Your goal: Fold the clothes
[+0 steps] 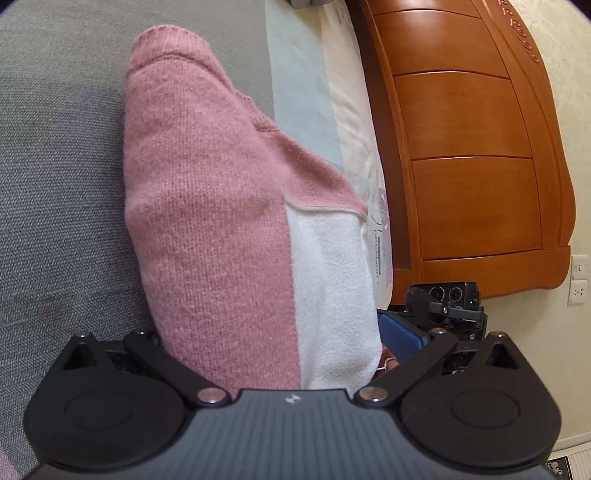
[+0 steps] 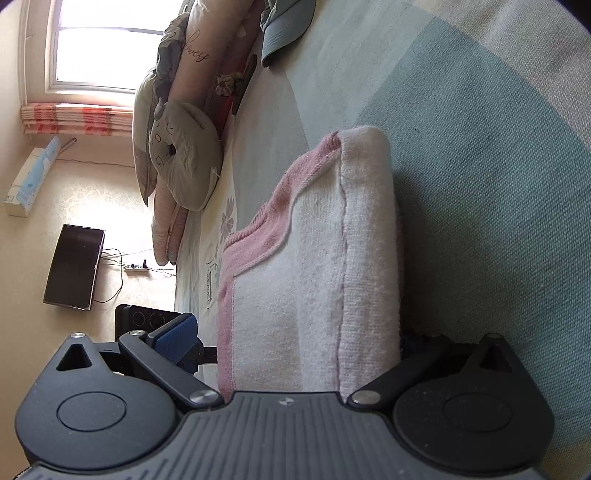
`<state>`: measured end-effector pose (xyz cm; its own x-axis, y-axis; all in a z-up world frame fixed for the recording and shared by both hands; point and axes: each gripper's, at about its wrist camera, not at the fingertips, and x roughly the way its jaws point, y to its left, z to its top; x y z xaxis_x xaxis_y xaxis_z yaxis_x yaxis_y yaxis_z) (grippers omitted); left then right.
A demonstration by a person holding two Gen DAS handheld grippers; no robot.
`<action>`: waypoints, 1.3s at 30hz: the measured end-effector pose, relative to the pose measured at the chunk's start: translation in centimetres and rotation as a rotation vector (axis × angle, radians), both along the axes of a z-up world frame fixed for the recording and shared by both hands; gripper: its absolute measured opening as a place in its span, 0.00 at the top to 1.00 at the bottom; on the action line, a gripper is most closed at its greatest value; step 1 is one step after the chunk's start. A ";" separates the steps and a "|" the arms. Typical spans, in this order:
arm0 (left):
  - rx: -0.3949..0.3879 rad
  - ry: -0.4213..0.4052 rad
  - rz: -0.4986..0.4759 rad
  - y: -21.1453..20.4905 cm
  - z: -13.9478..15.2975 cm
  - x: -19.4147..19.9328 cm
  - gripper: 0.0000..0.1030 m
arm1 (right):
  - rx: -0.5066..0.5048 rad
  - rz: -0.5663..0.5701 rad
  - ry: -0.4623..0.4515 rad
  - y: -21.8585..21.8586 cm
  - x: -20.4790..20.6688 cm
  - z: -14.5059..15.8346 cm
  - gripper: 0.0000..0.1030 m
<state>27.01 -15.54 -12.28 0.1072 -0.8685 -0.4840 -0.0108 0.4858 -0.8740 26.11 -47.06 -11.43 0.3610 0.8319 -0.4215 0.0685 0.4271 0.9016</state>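
A pink and white knit sweater (image 1: pixel 207 206) lies folded on the bed. In the left wrist view it fills the space between my left gripper's (image 1: pixel 269 343) fingers, with a blue pad (image 1: pixel 400 334) at its right side; the left gripper is shut on the sweater. In the right wrist view the same sweater (image 2: pixel 306 258) sits thick between my right gripper's (image 2: pixel 299 350) fingers, a blue pad (image 2: pixel 175 338) pressed at its left; the right finger is hidden behind cloth. The right gripper is shut on the sweater.
The bed cover is grey (image 1: pixel 55 184) and teal (image 2: pixel 480 184). A wooden headboard (image 1: pixel 472 155) stands at the right. Pillows (image 2: pixel 181 147) and a grey garment (image 2: pixel 284 26) lie at the far end. A dark screen (image 2: pixel 74 266) and window (image 2: pixel 103 40) lie beyond.
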 end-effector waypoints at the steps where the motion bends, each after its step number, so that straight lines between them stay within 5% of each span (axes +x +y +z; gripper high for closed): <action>1: -0.020 0.003 0.004 0.1 0.2 0.0 0.02 | 0.004 0.000 -0.007 0.0 0.0 0.3 0.00; 15: -0.088 -0.036 -0.027 -2.5 1.3 0.9 0.02 | -0.049 0.001 -0.039 0.2 0.1 3.3 0.00; 25: -0.039 0.013 -0.043 -2.7 -1.5 0.5 0.02 | -0.037 -0.007 0.044 -0.6 -0.3 -1.0 0.00; 32: -0.097 -0.002 -0.049 -3.3 -0.4 0.7 0.02 | 0.020 -0.015 0.013 -0.9 -0.5 0.5 0.00; 39: -0.117 -0.053 -0.075 -4.0 0.7 0.6 0.02 | -0.034 -0.006 -0.034 -1.0 -0.3 2.7 0.00</action>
<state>27.62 -19.51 -11.55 0.0621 -0.9250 -0.3749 0.0695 0.3787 -0.9229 25.78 -48.03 -8.70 0.3803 0.8151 -0.4371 0.0407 0.4574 0.8883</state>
